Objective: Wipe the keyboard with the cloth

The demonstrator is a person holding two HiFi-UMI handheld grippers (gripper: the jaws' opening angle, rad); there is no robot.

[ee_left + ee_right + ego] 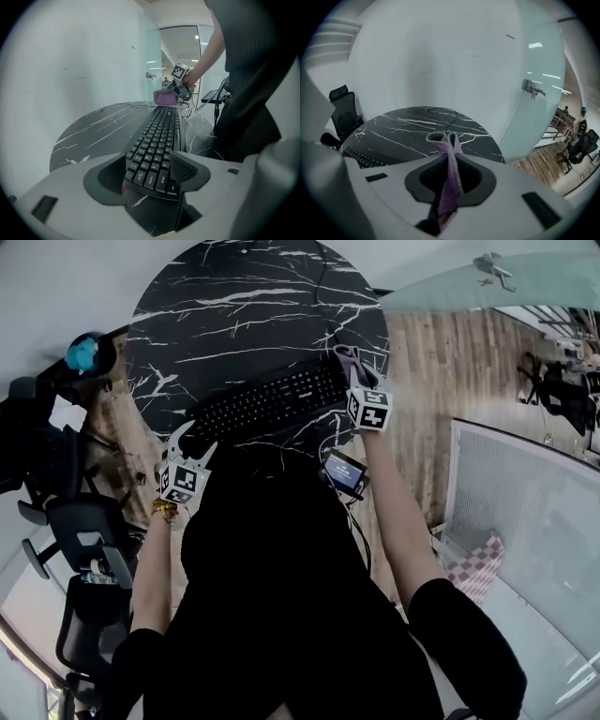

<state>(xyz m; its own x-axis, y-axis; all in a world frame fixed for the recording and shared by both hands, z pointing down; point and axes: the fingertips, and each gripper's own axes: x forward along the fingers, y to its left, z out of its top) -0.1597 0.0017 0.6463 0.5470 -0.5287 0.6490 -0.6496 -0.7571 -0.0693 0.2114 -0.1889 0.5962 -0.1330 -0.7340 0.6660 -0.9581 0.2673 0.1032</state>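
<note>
keyboard (159, 140) end between spread jaws of left gripper (147, 177), right gripper (450, 180) clenched on purple cloth (450, 157)

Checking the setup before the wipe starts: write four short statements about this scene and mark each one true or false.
1. The right hand-held gripper is clamped on a purple cloth. True.
2. The keyboard is white. False: it is black.
3. The left hand-held gripper is shut with nothing between its jaws. False: the jaws stand apart, with one end of the keyboard between them.
4. The keyboard lies on a round table with a black, white-veined marble top. True.
</note>
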